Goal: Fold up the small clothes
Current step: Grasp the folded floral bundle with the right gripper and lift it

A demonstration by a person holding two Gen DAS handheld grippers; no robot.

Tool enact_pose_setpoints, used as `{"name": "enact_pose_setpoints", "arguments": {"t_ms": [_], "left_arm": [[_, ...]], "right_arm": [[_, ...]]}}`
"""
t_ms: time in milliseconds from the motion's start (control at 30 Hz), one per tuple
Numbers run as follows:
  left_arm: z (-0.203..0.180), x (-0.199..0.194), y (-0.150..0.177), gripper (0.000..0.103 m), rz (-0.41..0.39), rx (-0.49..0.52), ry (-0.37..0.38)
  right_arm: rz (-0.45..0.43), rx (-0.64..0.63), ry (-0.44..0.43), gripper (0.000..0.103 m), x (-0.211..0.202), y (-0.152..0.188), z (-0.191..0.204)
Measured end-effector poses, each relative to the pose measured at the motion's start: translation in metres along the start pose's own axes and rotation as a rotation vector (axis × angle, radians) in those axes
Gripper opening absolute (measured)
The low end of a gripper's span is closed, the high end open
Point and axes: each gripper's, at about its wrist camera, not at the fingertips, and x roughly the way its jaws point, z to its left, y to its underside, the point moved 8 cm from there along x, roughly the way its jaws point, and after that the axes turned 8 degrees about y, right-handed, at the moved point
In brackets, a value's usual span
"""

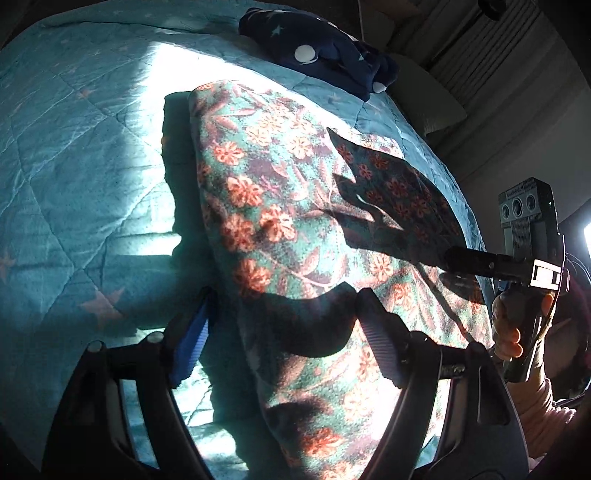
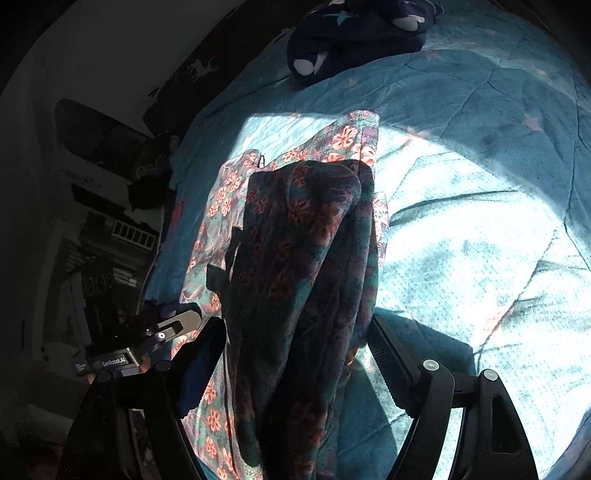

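A teal garment with orange flowers [image 1: 280, 206] lies on the blue quilted bed. In the left wrist view my left gripper [image 1: 284, 332] hangs over its near end with the jaws wide apart; the cloth runs between them, and I cannot tell if they touch it. The right gripper [image 1: 465, 258] shows at the right, at the garment's far edge. In the right wrist view a fold of the garment [image 2: 306, 266] hangs bunched between my right gripper's [image 2: 295, 354] spread fingers. The left gripper [image 2: 147, 343] shows at the left edge.
A dark navy garment with white stars and dots [image 1: 325, 48] lies bunched at the far end of the bed [image 1: 74, 147], also in the right wrist view [image 2: 351, 33]. A white pillow [image 1: 428, 96] sits beyond. Dark shelving [image 2: 110, 236] stands beside the bed.
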Motion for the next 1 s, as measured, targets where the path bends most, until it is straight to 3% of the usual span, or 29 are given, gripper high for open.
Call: {"name": "enact_pose_setpoints", "arguments": {"t_ms": [367, 400, 467, 500, 533, 567, 600, 833, 1000], "left_arm": [[0.005, 0.018, -0.027, 0.081, -0.021, 0.023, 0.09], [0.005, 0.019, -0.031, 0.079, -0.027, 0.023, 0.092], [0.007, 0.021, -0.039, 0.064, -0.031, 0.027, 0.079], [0.008, 0.022, -0.043, 0.056, -0.034, 0.024, 0.072], [0.011, 0.023, -0.046, 0.035, -0.032, 0.018, 0.066], [0.012, 0.023, -0.048, 0.022, -0.025, 0.007, 0.061], [0.013, 0.022, -0.049, 0.02, -0.026, 0.0, 0.061], [-0.041, -0.031, -0.069, 0.016, -0.183, 0.187, -0.013], [-0.09, -0.087, -0.121, 0.016, -0.326, 0.293, 0.009]], "right_arm": [[-0.001, -0.053, -0.095, 0.082, 0.021, -0.028, 0.011], [0.002, -0.06, -0.101, 0.082, 0.024, -0.032, 0.013], [-0.001, -0.068, -0.107, 0.078, 0.029, -0.038, 0.017], [-0.008, -0.072, -0.109, 0.074, 0.031, -0.042, 0.019], [-0.004, -0.068, -0.104, 0.047, 0.034, -0.044, 0.019], [0.021, -0.043, -0.096, 0.018, 0.042, -0.045, 0.016], [0.037, -0.01, -0.106, 0.018, 0.047, -0.046, 0.014], [-0.163, -0.141, -0.045, 0.017, -0.012, -0.049, 0.057], [-0.364, -0.235, -0.005, 0.017, -0.08, -0.076, 0.099]]}}
